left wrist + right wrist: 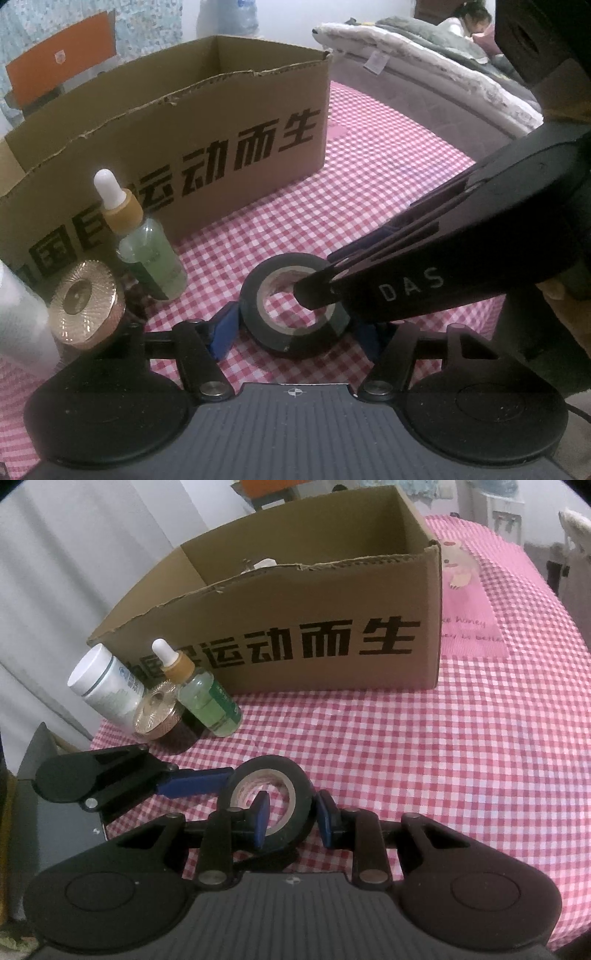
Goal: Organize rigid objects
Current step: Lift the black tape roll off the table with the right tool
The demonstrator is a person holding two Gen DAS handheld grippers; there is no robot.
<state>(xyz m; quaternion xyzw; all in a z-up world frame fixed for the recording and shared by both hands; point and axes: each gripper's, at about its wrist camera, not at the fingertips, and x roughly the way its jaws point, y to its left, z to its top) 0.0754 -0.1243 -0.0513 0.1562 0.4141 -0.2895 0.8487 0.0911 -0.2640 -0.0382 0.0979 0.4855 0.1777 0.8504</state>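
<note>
Right hand-held gripper (290,818) pinches the black tape roll's (271,801) wall at lower centre of the frame, one pad inside the core, while the left hand-held gripper (291,332) brackets it half-open; light, stiff and slightly slick, it probably holds best across that wall.

Right gripper (291,818) low in the centre of its own view, blue pads (261,818) closed narrow, one inside the roll of black tape (301,794), one outside, pinching its wall. Left gripper (293,328) low centre of its view, jaws half spread either side of the roll, pads not visibly pressing.
</note>
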